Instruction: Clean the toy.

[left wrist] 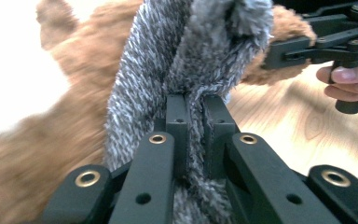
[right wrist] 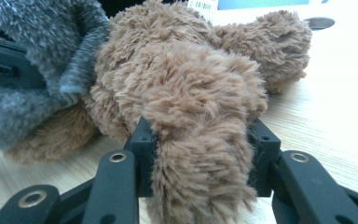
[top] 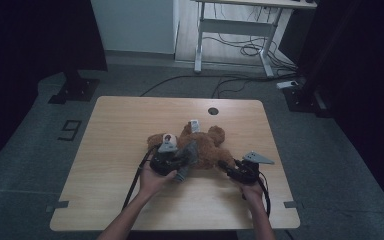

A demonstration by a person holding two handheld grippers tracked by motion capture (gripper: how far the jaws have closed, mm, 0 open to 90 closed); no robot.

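A brown teddy bear (top: 207, 142) lies in the middle of the wooden table (top: 120, 130), with a white tag (top: 195, 125) at its far side. A grey fuzzy cloth (top: 191, 150) rests against the bear's left side. My left gripper (top: 179, 162) is shut on that grey cloth (left wrist: 168, 56), and a fold of it is pinched between the jaws of the left gripper (left wrist: 194, 100). My right gripper (top: 226, 165) holds one plush limb (right wrist: 200, 107) of the bear at the bear's right end. The right gripper (right wrist: 200, 135) has a jaw pressed to each side of the limb.
A round cable hole (top: 213, 111) sits near the table's far edge. Behind the table stand a white-legged desk (top: 240, 25) and loose cables (top: 245, 50) on the floor. Black stands (top: 75, 87) flank the table at both far sides.
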